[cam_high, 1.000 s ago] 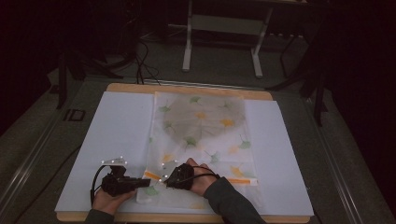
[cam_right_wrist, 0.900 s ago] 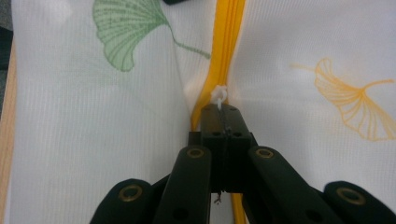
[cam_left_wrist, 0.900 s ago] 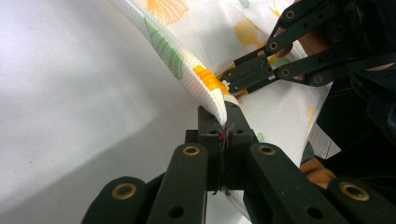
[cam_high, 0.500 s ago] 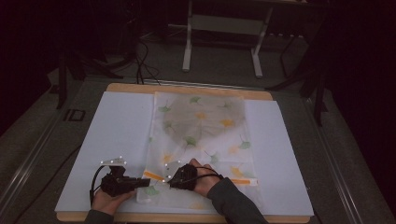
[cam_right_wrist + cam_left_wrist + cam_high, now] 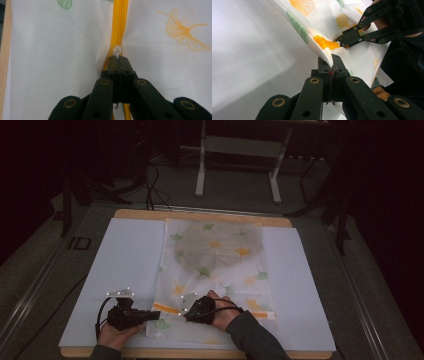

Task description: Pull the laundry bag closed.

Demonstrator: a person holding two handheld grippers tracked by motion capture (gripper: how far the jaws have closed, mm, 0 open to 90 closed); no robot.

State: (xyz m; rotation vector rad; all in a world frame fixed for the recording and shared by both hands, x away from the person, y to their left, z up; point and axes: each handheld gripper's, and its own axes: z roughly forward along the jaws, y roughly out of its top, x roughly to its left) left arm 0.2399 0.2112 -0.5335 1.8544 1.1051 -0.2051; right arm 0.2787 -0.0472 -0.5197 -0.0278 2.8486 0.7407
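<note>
A white mesh bag (image 5: 215,255) printed with green and orange leaves lies flat on the white sheet (image 5: 130,265). Its orange zipper (image 5: 164,308) runs along the near end. My left gripper (image 5: 157,316) is shut on the bag's near left edge, and the left gripper view shows the mesh (image 5: 362,57) pinched in my left gripper (image 5: 331,65) and lifted in a fold. My right gripper (image 5: 183,312) sits just to its right. In the right gripper view my right gripper (image 5: 119,60) is shut on the white zipper pull (image 5: 117,50) on the orange zipper (image 5: 120,22).
The sheet covers a wooden table whose front edge (image 5: 200,354) lies just below my hands. Bare sheet lies on both sides of the bag. Behind the table stand metal frame legs (image 5: 201,170) and cables (image 5: 150,185) on a dark floor.
My right gripper has drifted slightly to the right along the zipper, baring a little more orange between the grippers. The left gripper has stayed in place.
</note>
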